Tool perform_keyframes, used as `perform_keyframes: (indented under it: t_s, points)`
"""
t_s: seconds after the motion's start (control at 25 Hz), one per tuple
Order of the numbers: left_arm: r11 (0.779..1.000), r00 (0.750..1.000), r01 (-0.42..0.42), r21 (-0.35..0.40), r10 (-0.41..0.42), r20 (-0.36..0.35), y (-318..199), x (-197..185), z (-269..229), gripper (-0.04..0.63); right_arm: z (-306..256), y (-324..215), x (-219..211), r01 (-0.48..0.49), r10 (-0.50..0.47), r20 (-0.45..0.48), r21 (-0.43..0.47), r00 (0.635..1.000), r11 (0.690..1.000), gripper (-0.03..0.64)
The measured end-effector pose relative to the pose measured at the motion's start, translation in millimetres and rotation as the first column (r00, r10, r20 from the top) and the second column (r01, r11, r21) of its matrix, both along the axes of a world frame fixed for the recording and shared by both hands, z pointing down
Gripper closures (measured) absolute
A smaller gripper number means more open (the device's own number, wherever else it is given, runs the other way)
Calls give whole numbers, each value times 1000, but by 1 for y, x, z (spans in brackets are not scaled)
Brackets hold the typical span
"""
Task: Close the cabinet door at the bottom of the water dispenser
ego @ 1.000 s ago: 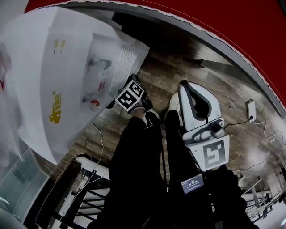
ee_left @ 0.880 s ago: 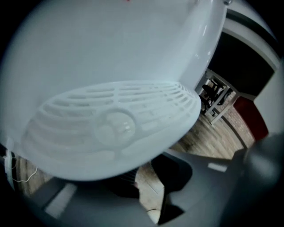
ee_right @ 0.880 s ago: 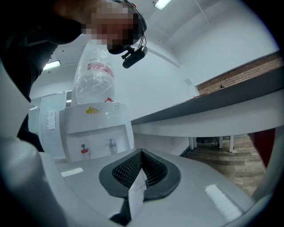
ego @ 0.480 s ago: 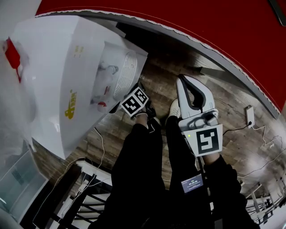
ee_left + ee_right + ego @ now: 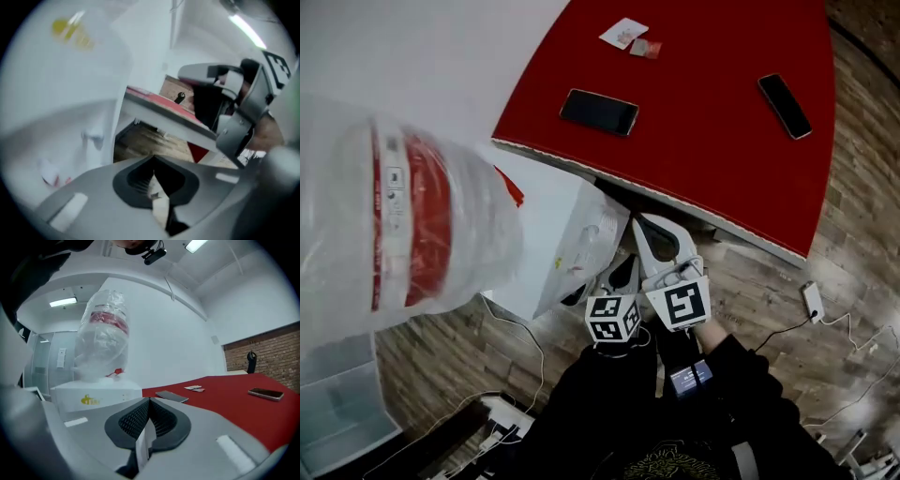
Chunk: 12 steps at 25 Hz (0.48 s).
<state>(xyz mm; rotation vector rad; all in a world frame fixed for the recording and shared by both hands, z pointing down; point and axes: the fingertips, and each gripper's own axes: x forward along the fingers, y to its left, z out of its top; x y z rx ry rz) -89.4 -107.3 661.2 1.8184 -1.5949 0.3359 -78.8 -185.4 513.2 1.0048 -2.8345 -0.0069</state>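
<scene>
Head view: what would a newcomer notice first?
The big plastic-wrapped water bottle with its red band fills the left, sitting on top of the white dispenser. Upper right lies the red table top, with one dark phone near its left edge and a second phone further right. Low in the middle, the left gripper and right gripper sit side by side, jaws together and empty.

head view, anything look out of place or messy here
The water bottle on the dispenser is wrapped in crinkled clear plastic, and a white charger with its cable lies loose on the wooden floor. Nothing looks spilled or broken.
</scene>
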Motion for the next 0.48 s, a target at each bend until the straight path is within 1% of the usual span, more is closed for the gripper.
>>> perform_keyframes:
  t_s: [0.04,0.12,0.2,0.24,0.32,0.4,0.48]
  points:
    - [998,999,-10,60,7,47,-8,-3,-28,589,-12,-2,1,-13,13,12,-2,1000,1000,618]
    - [985,993,0,172,-20,118,-22,-12,-79,589,-32,-5,2,-41,42,45,-21,998,999,618]
    - [968,984,9,249,-53,169,-27,-19,-121,589,-51,-2,1,-43,44,53,-14,998,999,618]
    - [961,979,9,275,-65,194,-25,-22,-138,589,-61,2,0,-39,40,57,-9,998,999,618]
    - [951,969,16,309,-91,229,-17,-31,-165,589,-80,9,-1,-40,44,94,-37,995,999,618]
    - [942,964,46,331,-130,234,-10,-44,-184,589,-96,13,-5,-43,50,118,-59,992,997,618]
    - [929,959,93,358,-180,219,-9,-57,-200,589,-109,10,-10,-35,39,112,-41,993,999,618]
